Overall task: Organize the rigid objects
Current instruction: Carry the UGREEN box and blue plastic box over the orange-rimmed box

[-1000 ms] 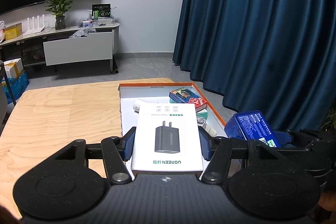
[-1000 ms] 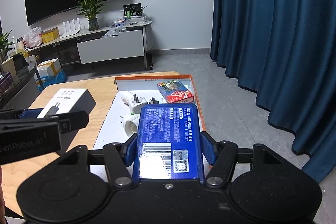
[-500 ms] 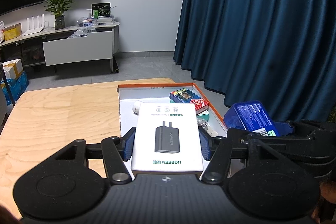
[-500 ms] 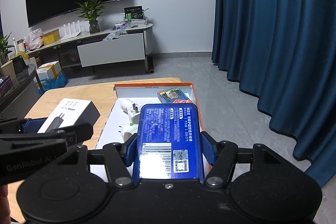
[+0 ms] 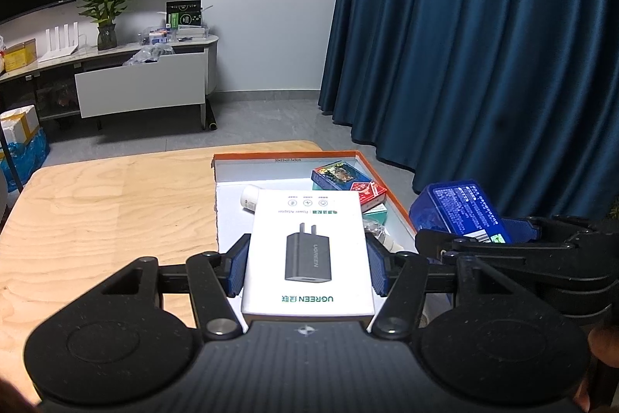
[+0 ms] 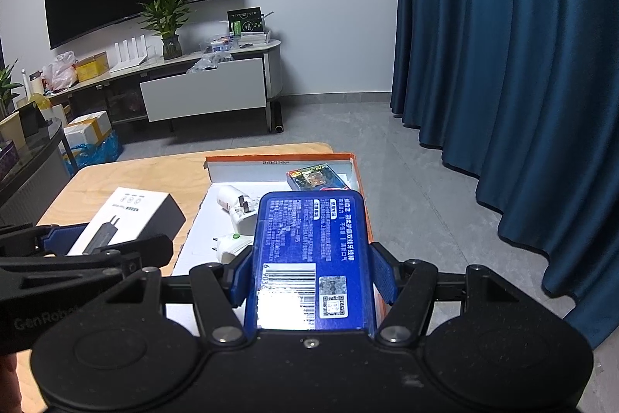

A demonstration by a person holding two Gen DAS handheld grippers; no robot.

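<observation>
Left claw [image 5: 307, 266] clamps white cardboard charger box [image 5: 309, 250]; right claw [image 6: 313, 277] clamps blue plastic floss case [image 6: 311, 254]. Both above orange-rimmed tray [image 5: 390, 196] on tabletop [image 5: 116, 215]. Risk: claws collide; cluttered tray tips load.

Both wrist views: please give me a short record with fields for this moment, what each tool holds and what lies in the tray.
left tool: shut on white charger box
right tool: shut on blue box
tray: orange-rimmed, on wooden table
tray contents: card packs, white plug adapters
position of both boxes: held above the tray, not set down
</observation>
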